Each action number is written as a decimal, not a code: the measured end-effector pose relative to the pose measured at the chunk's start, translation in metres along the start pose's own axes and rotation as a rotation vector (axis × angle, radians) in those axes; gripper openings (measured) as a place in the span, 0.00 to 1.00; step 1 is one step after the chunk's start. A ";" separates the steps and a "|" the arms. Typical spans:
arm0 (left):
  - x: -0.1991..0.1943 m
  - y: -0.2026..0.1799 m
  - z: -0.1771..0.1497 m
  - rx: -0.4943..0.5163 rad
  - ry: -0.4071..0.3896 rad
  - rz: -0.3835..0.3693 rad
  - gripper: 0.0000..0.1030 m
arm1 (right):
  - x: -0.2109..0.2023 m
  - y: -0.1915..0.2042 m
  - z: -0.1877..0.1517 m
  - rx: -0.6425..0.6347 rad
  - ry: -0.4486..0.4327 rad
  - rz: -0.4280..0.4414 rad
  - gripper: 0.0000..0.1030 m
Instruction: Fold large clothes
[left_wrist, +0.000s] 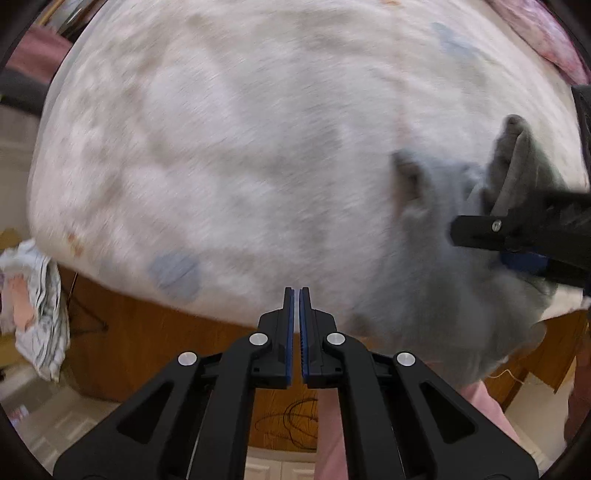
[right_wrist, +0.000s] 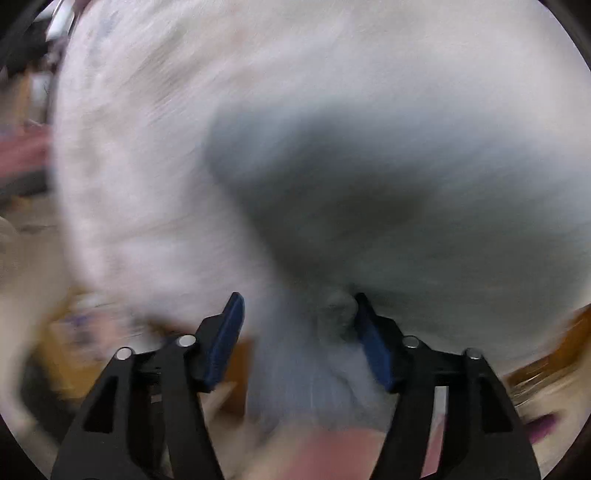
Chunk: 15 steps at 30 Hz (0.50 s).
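The left gripper (left_wrist: 296, 295) has its jaws nearly closed on nothing, above the white bedsheet (left_wrist: 258, 147). To its right, the right gripper (right_wrist: 299, 310), jaws wide apart, has the grey garment (right_wrist: 332, 206) bunched between them; blur hides any grip.

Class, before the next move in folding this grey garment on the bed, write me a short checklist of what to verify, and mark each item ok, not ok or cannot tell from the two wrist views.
1. Left gripper free for a new grasp: ok, its jaws are nearly closed on nothing.
2. Right gripper has cloth: cannot tell; the jaws stand apart, cloth against one pad.
3. Grey garment lies flat: not ok; it is bunched, partly hanging over the bed edge.
4. Bed sheet has room for spreading: ok in the left wrist view.
5. Sharp view for aiming: not ok; both views are blurred, the right one heavily.
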<state>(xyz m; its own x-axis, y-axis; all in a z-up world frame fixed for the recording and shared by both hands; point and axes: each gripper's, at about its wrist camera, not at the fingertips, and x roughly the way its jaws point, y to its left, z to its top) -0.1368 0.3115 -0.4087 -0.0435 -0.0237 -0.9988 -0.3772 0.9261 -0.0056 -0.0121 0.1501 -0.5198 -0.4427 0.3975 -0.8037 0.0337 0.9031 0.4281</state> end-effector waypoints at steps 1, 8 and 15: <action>-0.001 0.006 -0.003 -0.005 0.002 0.007 0.03 | 0.007 0.003 -0.002 0.011 0.012 -0.002 0.76; -0.016 0.029 -0.014 -0.033 -0.001 0.045 0.09 | 0.003 0.005 0.000 -0.135 0.091 0.087 0.76; -0.043 -0.013 0.005 0.059 -0.066 0.015 0.09 | -0.080 -0.009 -0.024 -0.226 -0.077 0.135 0.61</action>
<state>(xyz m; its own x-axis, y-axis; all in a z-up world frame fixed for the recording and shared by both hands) -0.1257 0.3023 -0.3656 0.0128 0.0138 -0.9998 -0.3221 0.9467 0.0089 0.0015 0.1060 -0.4496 -0.3778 0.5313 -0.7583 -0.1168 0.7851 0.6083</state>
